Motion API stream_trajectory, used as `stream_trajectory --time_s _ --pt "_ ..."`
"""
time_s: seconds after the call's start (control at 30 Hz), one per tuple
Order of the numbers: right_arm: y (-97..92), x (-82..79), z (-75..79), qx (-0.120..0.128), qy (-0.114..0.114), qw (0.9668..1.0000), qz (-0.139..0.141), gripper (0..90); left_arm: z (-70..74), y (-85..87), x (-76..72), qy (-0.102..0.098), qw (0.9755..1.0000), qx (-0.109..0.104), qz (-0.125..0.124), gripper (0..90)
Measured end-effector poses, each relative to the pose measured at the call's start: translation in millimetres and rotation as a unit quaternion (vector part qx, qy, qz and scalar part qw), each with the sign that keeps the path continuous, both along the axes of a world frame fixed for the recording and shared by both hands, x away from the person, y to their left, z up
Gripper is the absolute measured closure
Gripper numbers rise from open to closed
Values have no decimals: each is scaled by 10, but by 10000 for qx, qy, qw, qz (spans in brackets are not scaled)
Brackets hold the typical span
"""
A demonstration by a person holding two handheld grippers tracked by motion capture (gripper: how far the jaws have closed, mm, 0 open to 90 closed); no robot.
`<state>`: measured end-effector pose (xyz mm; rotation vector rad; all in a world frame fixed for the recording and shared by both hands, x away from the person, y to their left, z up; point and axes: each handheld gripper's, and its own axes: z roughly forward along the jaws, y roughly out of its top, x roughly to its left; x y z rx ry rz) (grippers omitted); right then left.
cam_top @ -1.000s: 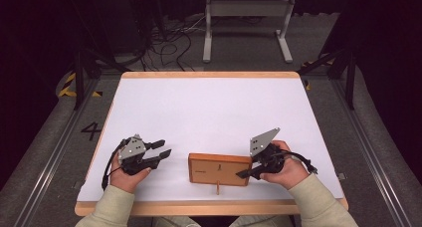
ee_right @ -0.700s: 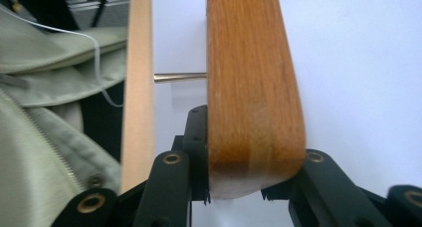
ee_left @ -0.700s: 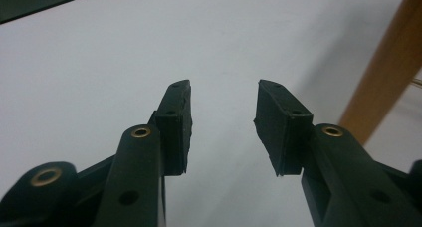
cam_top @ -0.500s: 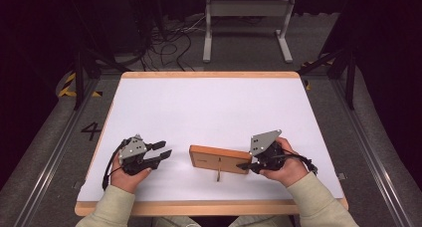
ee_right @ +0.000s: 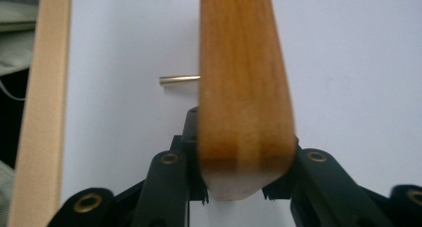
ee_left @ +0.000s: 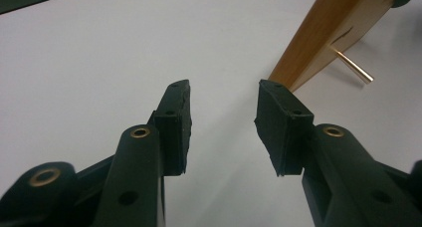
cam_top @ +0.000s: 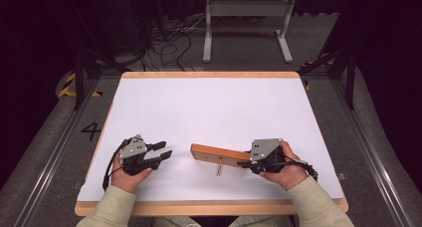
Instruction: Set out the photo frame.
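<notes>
High view shows my right tongs (cam_top: 245,163) clamped on the end of the wooden block (cam_top: 219,155), which is tipped up on edge near the desk's (cam_top: 209,102) front, a brass pin (cam_top: 218,170) sticking out. My left tongs (cam_top: 163,150) gape empty, just short of the block's other end.

One wooden block (cam_top: 219,155) lies on the table (cam_top: 209,102) at about five o'clock from its centre — with one brass pin (cam_top: 218,170) sticking out of its side. Two grippers — the left gripper (cam_top: 161,153) at seven o'clock, the right gripper (cam_top: 244,163) at five.
</notes>
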<state>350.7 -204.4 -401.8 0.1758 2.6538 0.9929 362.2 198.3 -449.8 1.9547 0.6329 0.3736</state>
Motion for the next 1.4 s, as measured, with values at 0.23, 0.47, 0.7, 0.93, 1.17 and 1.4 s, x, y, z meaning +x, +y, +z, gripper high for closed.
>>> stream_trajectory --time_s 0.23,0.47,0.7,0.93,1.17,1.4 --pt "-7 -93 -31 198 244 9995 63 625 -7 9 11 76 9999 25 90 568" --pt "-55 -136 -38 336 346 9988 -68 544 -10 0 25 111 9998 10 133 554" --pt "-227 -97 -73 223 563 9966 -556 443 14 -5 27 119 9999 -94 33 596" --pt "-396 -121 -111 150 613 9955 -700 577 31 -22 27 212 9997 -122 -78 649" --pt "-476 -151 -120 4 628 9958 -660 857 46 -42 36 259 9996 -83 -99 671" --pt "-403 -186 -192 -44 897 9950 -446 900 43 -60 51 294 9995 -72 -88 668"
